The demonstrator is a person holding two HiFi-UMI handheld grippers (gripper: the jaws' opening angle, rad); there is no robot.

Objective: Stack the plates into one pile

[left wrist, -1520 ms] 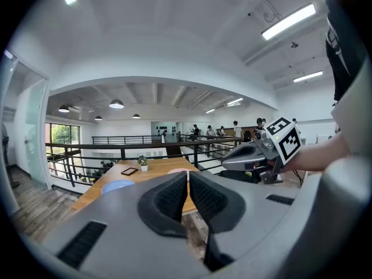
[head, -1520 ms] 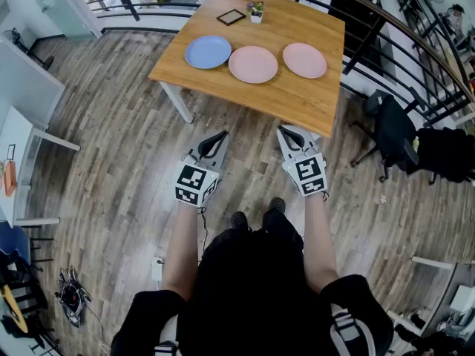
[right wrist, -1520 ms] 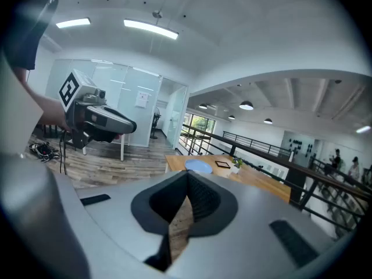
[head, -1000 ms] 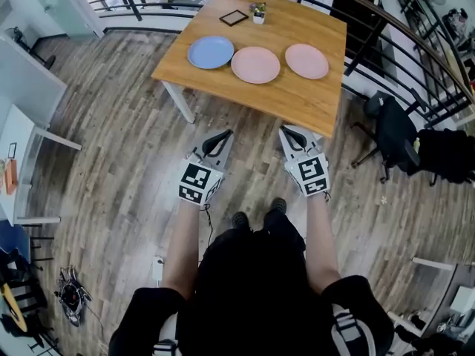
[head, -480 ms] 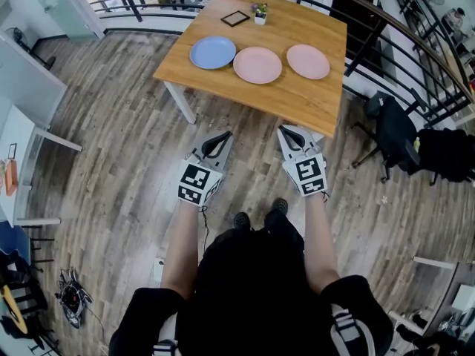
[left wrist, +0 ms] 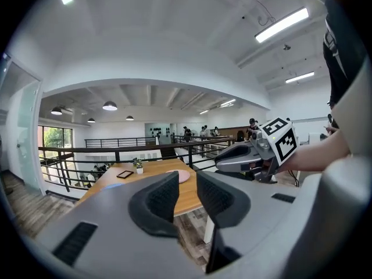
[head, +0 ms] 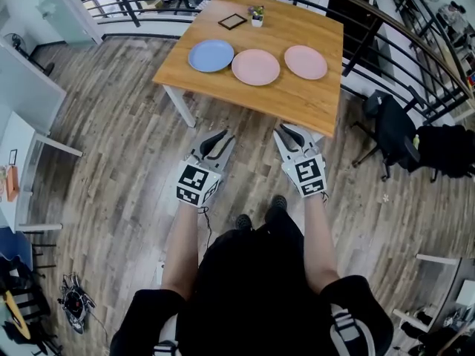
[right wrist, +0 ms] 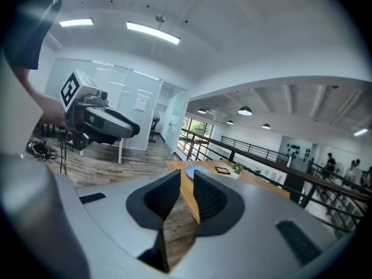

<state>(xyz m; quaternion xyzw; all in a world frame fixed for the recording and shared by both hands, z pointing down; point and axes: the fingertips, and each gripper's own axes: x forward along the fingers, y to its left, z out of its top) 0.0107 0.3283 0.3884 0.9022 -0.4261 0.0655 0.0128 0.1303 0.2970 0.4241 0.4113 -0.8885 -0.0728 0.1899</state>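
Three plates lie in a row on the wooden table (head: 297,102): a blue plate (head: 211,55) at the left, a pink plate (head: 255,67) in the middle and a second pink plate (head: 306,61) at the right. My left gripper (head: 216,144) and right gripper (head: 286,135) hover side by side over the floor, short of the table's near edge. Both point toward the table. Their jaws have just been opening and stand slightly apart with nothing between them. The left gripper view shows the left gripper (left wrist: 187,182) with a pink plate (left wrist: 180,176) behind it; the right gripper view shows the right gripper (right wrist: 187,182) and the blue plate (right wrist: 200,170).
A small dark picture frame (head: 232,21) and a little potted plant (head: 257,12) stand at the table's far end. A black railing (head: 386,28) runs behind and to the right of the table. A black office chair (head: 393,136) stands at the right, a white desk (head: 30,87) at the left.
Both grippers stay in the same place before the table. Their finger tips look slightly further apart than before. The head view has shifted a little.
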